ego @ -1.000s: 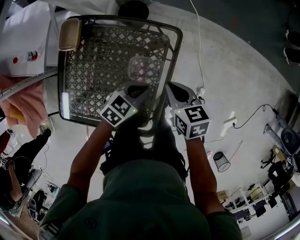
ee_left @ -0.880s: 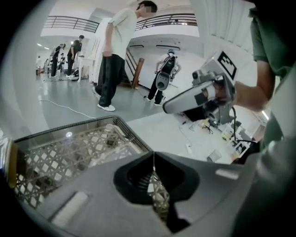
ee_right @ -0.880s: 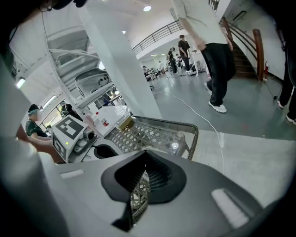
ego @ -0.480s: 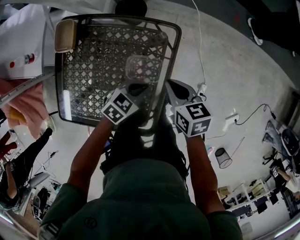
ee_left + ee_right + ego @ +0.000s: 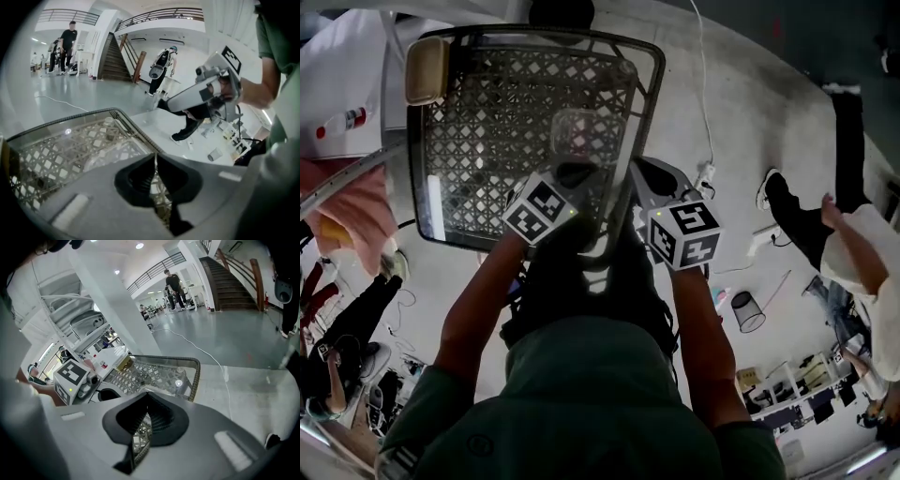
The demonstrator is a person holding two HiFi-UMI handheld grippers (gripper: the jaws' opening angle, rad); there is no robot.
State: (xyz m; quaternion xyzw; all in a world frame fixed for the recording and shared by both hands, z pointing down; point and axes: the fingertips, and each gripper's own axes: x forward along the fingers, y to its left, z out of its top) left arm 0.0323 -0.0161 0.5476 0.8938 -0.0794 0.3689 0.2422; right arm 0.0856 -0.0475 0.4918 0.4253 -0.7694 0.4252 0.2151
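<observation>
One dark wire-mesh metal basket is standing on the pale floor in front of the person, and two grippers are meeting it at its near wall. The left gripper is pressing its jaws together on that wall's mesh, near the middle. The right gripper is doing the same, its jaws closing on the mesh beside the near right corner. The two grippers are sitting just beside each other. Inside the basket, one clear plastic container is lying toward the near right part. One tan padded block is sitting on the rim's far left corner. To the right of the basket, one white cable is trailing across the floor, one small black mesh bin is standing near the person, and one passer-by in dark trousers is showing at the right edge.
</observation>
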